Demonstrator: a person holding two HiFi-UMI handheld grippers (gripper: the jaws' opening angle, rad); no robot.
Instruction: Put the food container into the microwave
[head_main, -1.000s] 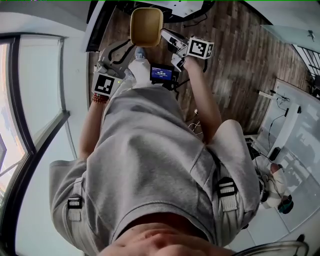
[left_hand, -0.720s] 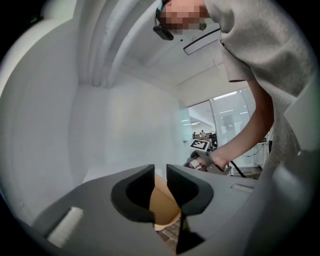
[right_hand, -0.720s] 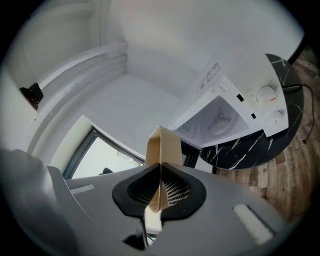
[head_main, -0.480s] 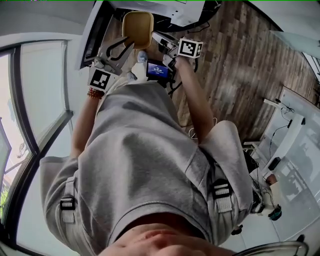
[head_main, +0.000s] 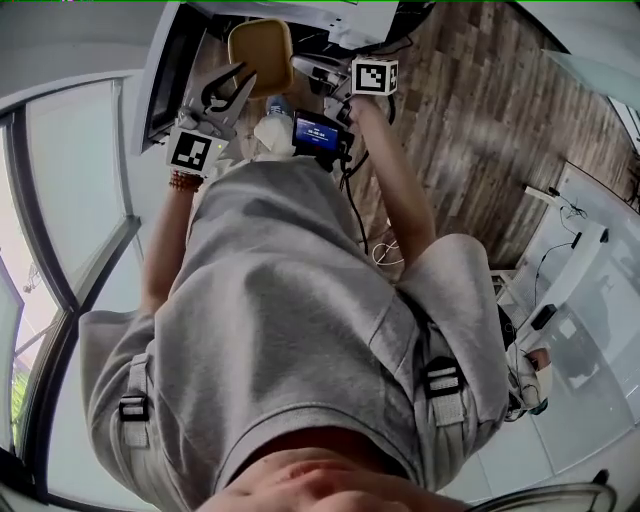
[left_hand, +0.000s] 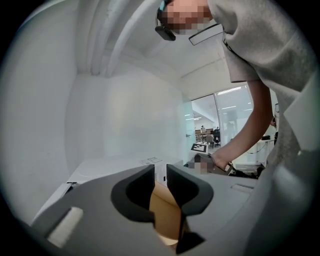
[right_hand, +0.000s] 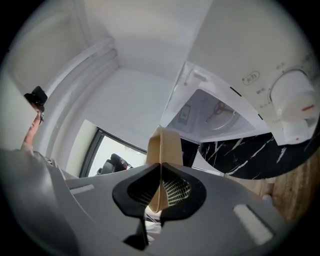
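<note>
Our right claw (right_hand: 160, 169) is closed on one thin wall of the food container (right_hand: 163, 142). The pads meet on the tan edge, and this grip alone seems to carry the container. Our left claw (left_hand: 160, 172) stands a little open. The same tan wall shows low in its gap, but the pads do not look pressed on it, so we judge this claw to be holding nothing.

In the head view the container sits near 12 o'clock of the frame, with the left claw at its 7 o'clock and the right claw at its 4 o'clock.

Out from the right claw, the microwave (right_hand: 235, 60) fills 1 to 3 o'clock. Its open cavity (right_hand: 215, 116) is at about 2 o'clock and its dial (right_hand: 295, 102) at 3 o'clock. We take the dark veined surface (right_hand: 245, 155) under it for the counter.

We judge the step in hand to be the carry to the opening: the container is in front of the cavity, not yet inside it. The next move calls for keeping the container level and guiding it toward 2 o'clock without touching the frame. We then set it on the cavity floor, and only after that part the right claw and draw back. A grip on one wall could let the container tip, so the left claw may need to steady the far side.
</note>
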